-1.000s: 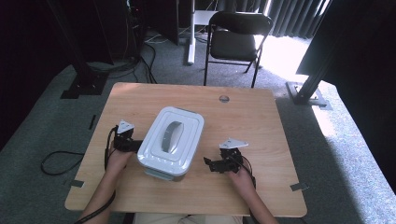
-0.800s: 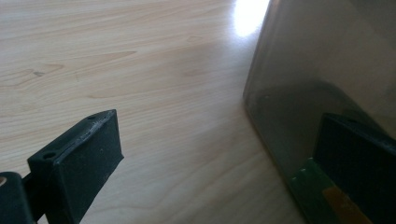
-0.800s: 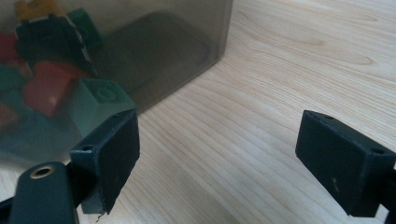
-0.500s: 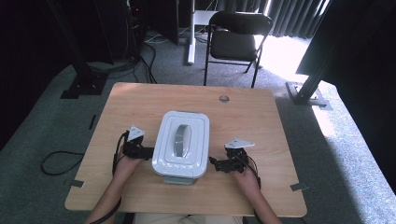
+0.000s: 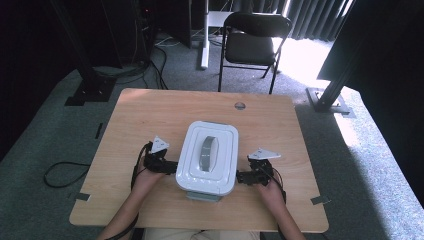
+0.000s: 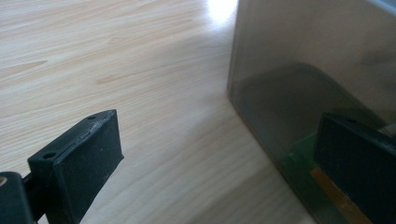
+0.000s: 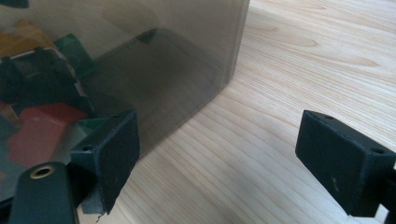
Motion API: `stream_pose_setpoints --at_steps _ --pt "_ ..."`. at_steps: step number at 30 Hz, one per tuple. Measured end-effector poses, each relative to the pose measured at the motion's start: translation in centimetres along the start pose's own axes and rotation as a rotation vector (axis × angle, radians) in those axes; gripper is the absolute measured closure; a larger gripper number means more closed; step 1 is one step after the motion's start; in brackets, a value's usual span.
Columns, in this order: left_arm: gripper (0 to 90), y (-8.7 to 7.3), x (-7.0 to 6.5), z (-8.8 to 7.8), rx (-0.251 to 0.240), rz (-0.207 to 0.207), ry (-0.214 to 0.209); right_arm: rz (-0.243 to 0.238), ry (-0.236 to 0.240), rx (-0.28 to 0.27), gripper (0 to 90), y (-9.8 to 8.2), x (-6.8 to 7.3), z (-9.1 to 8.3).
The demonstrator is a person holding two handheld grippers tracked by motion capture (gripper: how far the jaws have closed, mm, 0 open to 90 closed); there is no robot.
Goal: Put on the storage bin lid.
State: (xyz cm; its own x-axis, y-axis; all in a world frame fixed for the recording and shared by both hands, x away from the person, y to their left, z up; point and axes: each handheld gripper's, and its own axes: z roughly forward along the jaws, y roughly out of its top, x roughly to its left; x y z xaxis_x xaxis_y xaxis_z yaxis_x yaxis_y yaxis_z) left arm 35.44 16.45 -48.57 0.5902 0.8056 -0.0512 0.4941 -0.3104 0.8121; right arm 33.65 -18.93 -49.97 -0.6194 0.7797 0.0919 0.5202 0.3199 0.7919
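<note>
Daylight pours in from the far right onto the floor [image 5: 310,60] while the room's left stays dark, my surface [image 5: 150,120] is evenly lit with a glare patch in my left gripper view, and my near fingers [image 6: 79,163] blur softly.

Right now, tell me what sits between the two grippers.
The lidded box sits between the left gripper and right gripper, seen in the high view.

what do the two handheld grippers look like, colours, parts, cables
Both the left gripper and right gripper are black, each topped by a grey three-cornered plate and trailing a black cable. Up close, the jaws end in blocky matte-black pads with small round holes. The forearms are bare, no sleeves.
</note>
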Motion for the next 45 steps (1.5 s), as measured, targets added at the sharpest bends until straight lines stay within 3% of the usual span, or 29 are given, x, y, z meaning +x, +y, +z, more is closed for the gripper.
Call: stream_pose_setpoints --at_steps 7,15,26,45 --pt "1.9 0.1 -1.1 0.0 0.009 0.029 -0.033 0.008 -0.03 -0.004 13.4 -0.2 -1.0 -0.7" --pt "1.9 -0.3 -0.6 -0.1 -0.023 0.01 -0.042 0.015 -0.053 -0.019 13.3 -0.5 -1.4 -0.9" --pt "2.0 -1.0 0.8 -0.6 -0.024 0.024 0.007 0.055 -0.075 -0.024 13.3 -1.5 -2.4 -1.5" --pt "2.0 -3.3 4.1 -3.9 -0.02 -0.035 0.079 0.108 -0.145 -0.048 13.3 -2.9 -4.0 -3.6"
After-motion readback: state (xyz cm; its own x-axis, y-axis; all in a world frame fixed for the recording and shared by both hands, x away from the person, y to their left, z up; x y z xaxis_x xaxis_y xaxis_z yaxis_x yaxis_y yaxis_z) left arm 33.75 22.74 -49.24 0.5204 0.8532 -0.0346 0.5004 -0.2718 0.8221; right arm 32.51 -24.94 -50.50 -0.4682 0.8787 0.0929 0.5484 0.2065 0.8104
